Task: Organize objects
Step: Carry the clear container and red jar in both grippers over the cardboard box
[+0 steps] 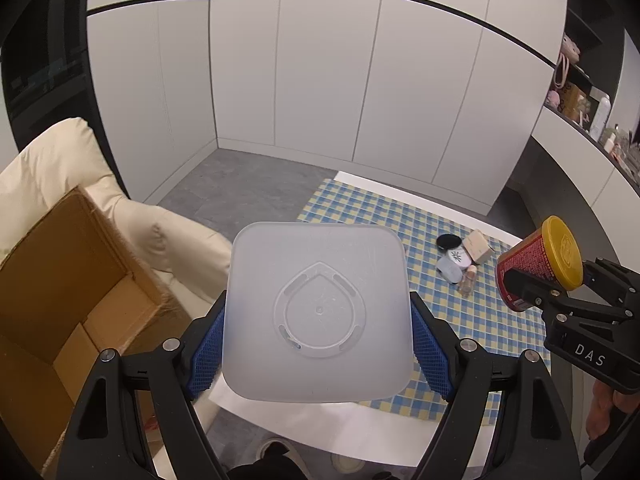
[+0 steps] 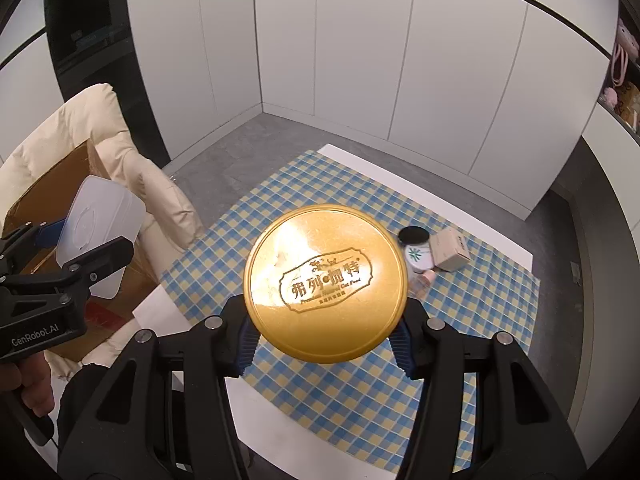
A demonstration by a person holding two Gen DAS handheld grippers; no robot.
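My left gripper [image 1: 318, 354] is shut on a translucent white square container [image 1: 318, 308], its underside facing the camera, held in the air between the table's left edge and the cardboard box [image 1: 60, 280]. My right gripper [image 2: 326, 344] is shut on a red can with a gold lid [image 2: 328, 282], held above the checked cloth [image 2: 360, 380]. In the left wrist view the can [image 1: 538, 264] and the right gripper [image 1: 560, 292] show at the right. In the right wrist view the container [image 2: 100, 232] and the left gripper [image 2: 68, 256] show at the left, before the box [image 2: 72, 168].
A small group stays on the cloth: a black-lidded jar [image 2: 414, 236], a white round jar [image 2: 418, 258], a small carton [image 2: 450, 254] and a little bottle [image 2: 424, 280]. A cream armchair [image 2: 100, 128] bears the box. White cupboards stand behind; shelves [image 1: 580, 92] hold items at right.
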